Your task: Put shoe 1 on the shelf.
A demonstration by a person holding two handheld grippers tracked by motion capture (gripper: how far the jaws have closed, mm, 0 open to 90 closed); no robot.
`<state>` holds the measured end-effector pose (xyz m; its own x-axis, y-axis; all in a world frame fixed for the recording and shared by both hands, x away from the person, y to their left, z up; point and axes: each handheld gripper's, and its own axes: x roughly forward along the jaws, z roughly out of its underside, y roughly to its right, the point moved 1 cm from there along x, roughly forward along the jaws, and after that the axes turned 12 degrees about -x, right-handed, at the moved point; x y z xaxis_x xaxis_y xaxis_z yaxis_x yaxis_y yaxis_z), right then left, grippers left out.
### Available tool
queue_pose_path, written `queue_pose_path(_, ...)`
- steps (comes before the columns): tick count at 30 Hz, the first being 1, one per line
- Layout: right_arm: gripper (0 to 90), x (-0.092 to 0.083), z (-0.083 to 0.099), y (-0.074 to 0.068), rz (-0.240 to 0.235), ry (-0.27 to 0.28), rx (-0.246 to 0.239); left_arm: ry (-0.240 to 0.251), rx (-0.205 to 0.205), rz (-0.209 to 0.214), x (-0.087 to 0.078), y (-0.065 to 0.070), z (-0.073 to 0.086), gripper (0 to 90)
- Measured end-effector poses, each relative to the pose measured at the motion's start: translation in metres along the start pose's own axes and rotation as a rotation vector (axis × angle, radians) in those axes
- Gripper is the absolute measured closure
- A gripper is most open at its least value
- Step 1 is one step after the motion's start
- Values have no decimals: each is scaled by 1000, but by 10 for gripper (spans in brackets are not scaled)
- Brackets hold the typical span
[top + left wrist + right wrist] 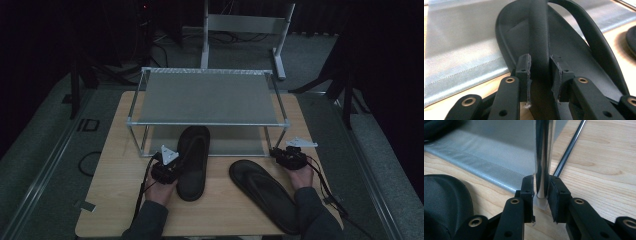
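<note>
Rubber strap of the left sandal (539, 37) sits pinched between the left gripper (541, 72) jaws, toe ahead of them under the rack (207, 122), likely for sliding onto its lower shelf. Right gripper (541, 192) jaws clamp the chrome rack leg (543, 152) between them, seemingly steadying the frame.

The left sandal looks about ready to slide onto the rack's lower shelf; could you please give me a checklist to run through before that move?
1. Left tongs shut on the left sandal's strap: ok.
2. Right tongs clamp the rack's front leg to steady it: ok.
3. Left sandal toe pointing at the lower shelf: ok.
4. Shelf space ahead of the toe free: ok.
5. Right sandal lies apart on the table, out of the path: ok.
6. Grip firm enough to push: cannot tell.
</note>
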<state>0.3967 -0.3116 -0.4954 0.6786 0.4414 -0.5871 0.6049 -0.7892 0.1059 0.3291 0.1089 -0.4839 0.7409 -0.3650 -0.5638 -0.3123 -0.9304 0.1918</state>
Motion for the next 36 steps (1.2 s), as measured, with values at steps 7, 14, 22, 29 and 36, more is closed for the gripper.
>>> queue_pose_path(7,746,0,0,0,0,1,1,27,-61,-21,8,3,-5,729)
queue_pose_path(14,747,0,0,0,0,3,1,48,-92,-46,22,3,-16,733)
queue_pose_path(22,748,0,1,1,-2,3,1,92,-103,-125,42,3,-26,744)
queue_pose_path(29,748,1,1,1,-2,3,2,97,-81,-154,57,3,-35,748)
queue_pose_path(36,749,0,1,1,-5,2,1,82,-66,-84,48,1,-35,608)
